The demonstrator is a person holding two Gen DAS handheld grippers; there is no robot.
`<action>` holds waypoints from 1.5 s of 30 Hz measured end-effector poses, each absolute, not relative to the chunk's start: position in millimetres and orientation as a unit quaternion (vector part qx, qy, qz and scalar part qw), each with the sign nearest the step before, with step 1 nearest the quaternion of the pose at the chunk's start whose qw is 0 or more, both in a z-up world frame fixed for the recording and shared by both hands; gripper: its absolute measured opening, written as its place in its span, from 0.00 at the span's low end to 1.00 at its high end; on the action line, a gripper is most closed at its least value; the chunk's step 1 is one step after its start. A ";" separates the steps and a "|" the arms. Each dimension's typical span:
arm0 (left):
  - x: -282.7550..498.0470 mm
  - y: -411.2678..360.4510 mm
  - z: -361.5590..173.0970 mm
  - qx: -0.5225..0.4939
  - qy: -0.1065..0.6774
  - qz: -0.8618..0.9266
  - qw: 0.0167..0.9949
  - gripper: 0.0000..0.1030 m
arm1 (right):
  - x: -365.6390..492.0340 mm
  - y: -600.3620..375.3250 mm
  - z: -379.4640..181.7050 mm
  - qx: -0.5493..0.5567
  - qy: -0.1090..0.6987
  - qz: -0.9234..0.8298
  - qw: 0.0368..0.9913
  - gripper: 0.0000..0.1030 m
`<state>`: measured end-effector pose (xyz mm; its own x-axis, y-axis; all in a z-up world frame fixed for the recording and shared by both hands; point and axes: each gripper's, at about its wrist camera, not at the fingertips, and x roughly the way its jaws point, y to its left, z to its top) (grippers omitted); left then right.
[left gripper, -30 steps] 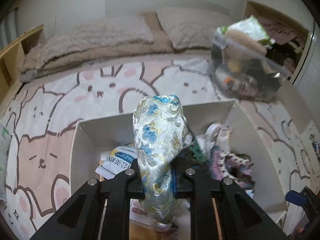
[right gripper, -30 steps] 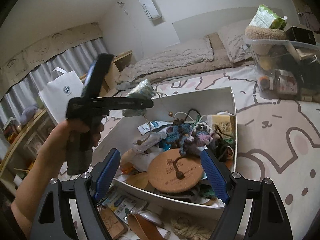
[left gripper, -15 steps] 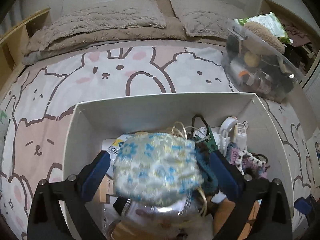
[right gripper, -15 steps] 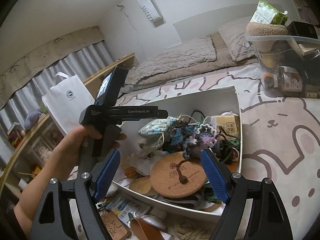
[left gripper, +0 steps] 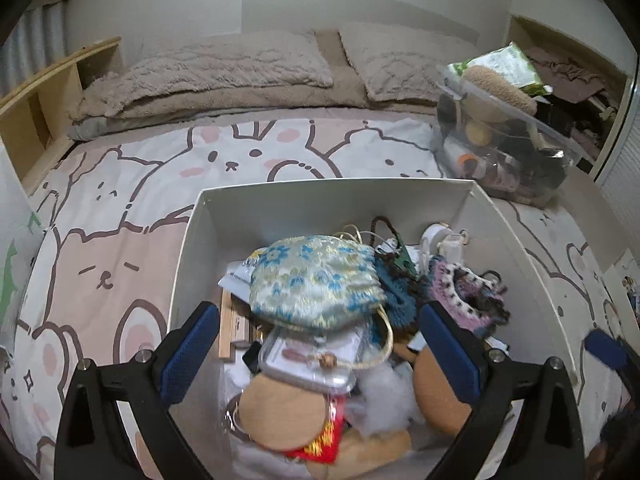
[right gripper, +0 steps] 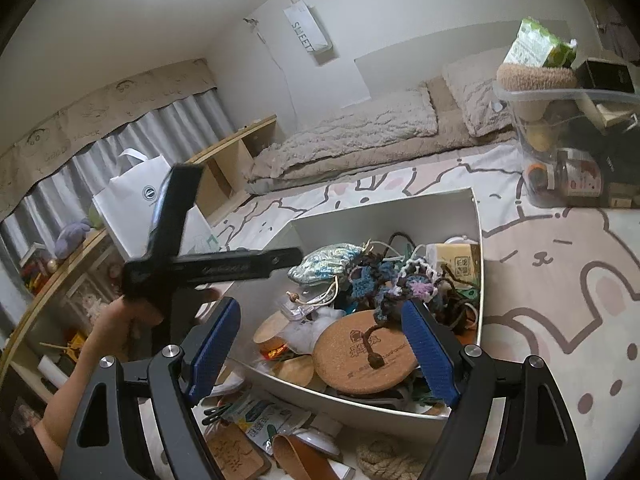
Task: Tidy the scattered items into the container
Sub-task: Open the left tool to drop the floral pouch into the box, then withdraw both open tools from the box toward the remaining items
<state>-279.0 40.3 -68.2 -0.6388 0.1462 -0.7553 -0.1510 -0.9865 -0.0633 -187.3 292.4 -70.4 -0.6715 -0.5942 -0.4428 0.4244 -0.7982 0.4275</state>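
Observation:
A white box (left gripper: 332, 196) on the bed holds a heap of small items. A blue-and-gold brocade pouch (left gripper: 316, 280) lies on top of the heap; it also shows in the right wrist view (right gripper: 326, 266). My left gripper (left gripper: 320, 352) is open and empty just above and behind the pouch. My right gripper (right gripper: 320, 348) is open and empty over the box's near edge (right gripper: 340, 396), above a round cork coaster (right gripper: 366, 354). Loose items lie outside the box in front: a snack packet (right gripper: 260, 420), a brown leather piece (right gripper: 296, 456) and a rope coil (right gripper: 384, 460).
A clear plastic bin (left gripper: 504, 152) full of items stands at the back right of the bed. Pillows and a beige blanket (left gripper: 224, 76) lie at the headboard. A white paper bag (right gripper: 136, 196) and wooden shelves (right gripper: 232, 164) stand left of the bed.
My left gripper opened and let the pouch fall onto the heap in the box, then drew back a little. My right gripper stayed open and barely moved.

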 end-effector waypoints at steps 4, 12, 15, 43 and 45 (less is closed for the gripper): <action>-254.2 32.8 -60.5 -0.391 -0.004 0.917 0.075 1.00 | -185.1 293.1 -67.7 0.285 -0.136 -0.909 0.270 0.87; -216.2 32.4 -48.9 -0.362 -0.002 0.927 0.102 1.00 | -178.0 290.5 -64.4 0.272 -0.105 -0.926 0.238 1.00; -203.5 34.9 -47.7 -0.350 0.008 0.931 0.102 1.00 | -175.2 289.3 -62.1 0.269 -0.098 -0.929 0.234 1.00; -113.5 17.5 -18.2 -0.265 -0.011 0.959 0.104 1.00 | -114.0 286.4 -36.2 0.220 -0.051 -0.954 0.196 1.00; -105.9 17.0 -15.9 -0.258 -0.009 0.961 0.104 1.00 | -105.8 288.2 -35.5 0.215 -0.050 -0.956 0.194 1.00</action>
